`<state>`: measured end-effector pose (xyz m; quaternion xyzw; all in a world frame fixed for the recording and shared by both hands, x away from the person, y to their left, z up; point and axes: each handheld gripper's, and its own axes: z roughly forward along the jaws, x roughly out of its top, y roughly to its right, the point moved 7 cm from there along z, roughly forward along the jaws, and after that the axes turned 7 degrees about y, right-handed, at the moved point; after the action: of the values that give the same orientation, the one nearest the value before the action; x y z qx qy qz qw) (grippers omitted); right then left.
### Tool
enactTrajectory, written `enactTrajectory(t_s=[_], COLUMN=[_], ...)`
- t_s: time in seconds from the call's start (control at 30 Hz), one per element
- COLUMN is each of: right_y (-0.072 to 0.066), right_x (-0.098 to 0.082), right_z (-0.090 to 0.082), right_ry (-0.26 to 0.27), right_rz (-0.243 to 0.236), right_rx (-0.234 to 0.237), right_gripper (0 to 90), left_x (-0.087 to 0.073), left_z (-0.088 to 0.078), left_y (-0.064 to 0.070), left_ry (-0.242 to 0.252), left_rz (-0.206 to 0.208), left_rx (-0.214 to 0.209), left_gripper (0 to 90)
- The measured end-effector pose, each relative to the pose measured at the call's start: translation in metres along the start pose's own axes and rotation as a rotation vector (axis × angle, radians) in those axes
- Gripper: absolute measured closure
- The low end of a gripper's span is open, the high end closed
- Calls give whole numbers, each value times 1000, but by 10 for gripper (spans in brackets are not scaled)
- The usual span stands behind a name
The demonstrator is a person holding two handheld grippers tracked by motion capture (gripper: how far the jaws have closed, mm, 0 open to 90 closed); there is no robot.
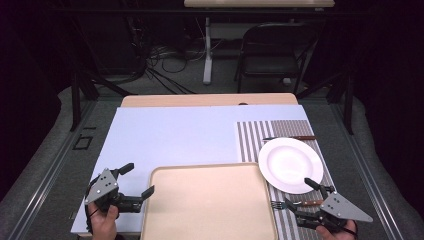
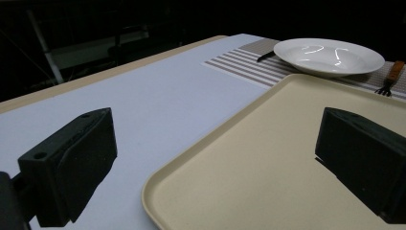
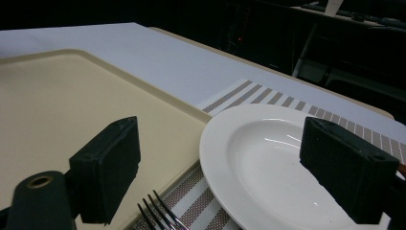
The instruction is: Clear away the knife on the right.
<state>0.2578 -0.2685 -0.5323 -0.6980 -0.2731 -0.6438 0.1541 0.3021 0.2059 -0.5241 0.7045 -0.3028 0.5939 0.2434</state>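
- Table surface: pale blue-white board across the centre of the high view, with a wooden edge along its far side.
- Tray: beige, rectangular, bare, at lower centre of the high view, between the 2 grippers.
- Placemat: striped, at right of the frame, running under the tray's right edge.
- Plate: white, round, on the placemat at right centre, its rim just beside the tray's right corner.
- Left gripper: lower left of the high view, held in a hand; jaws wide apart, nothing between them, 1 jaw over the tray's left edge.
- Right gripper: lower right; jaws wide apart, nothing clamped. In the right gripper view they frame the plate's near rim.
- Knife: brown-handled, beyond the plate.
- Fork: brown-handled, on the placemat just in front of the plate, near the right gripper.
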Motion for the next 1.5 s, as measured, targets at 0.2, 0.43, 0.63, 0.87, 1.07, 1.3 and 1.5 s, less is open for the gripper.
enactTrajectory(t_s=[0.2,0.43,0.63,0.87,1.07,1.3,1.5], right_y=[1,6,21,47,76,115,134], right_x=[0,3,9,10,10,6,8], right_z=[-1,-2,-13,-25,-31,-26,-16], right_ry=[-22,-27,-86,-140,-172,-183,-185], right_rz=[-9,-69,-80,-75,-82,-63,-27], right_rx=[-1,-40,-53,-78,-108,-159,-166], right_gripper=[137,137,142,139,136,136,132], left_x=[-2,-1,-4,-5,-5,-6,-7], left_z=[-1,-1,0,1,2,2,2], left_y=[-1,-4,-8,-13,-16,-18,-20], left_ry=[-7,7,-8,6,22,17,14], left_rz=[-2,-21,-24,-55,-84,-97,-102], left_rx=[9,29,65,84,107,109,121], left_gripper=[5,5,5,5,4,4,4])
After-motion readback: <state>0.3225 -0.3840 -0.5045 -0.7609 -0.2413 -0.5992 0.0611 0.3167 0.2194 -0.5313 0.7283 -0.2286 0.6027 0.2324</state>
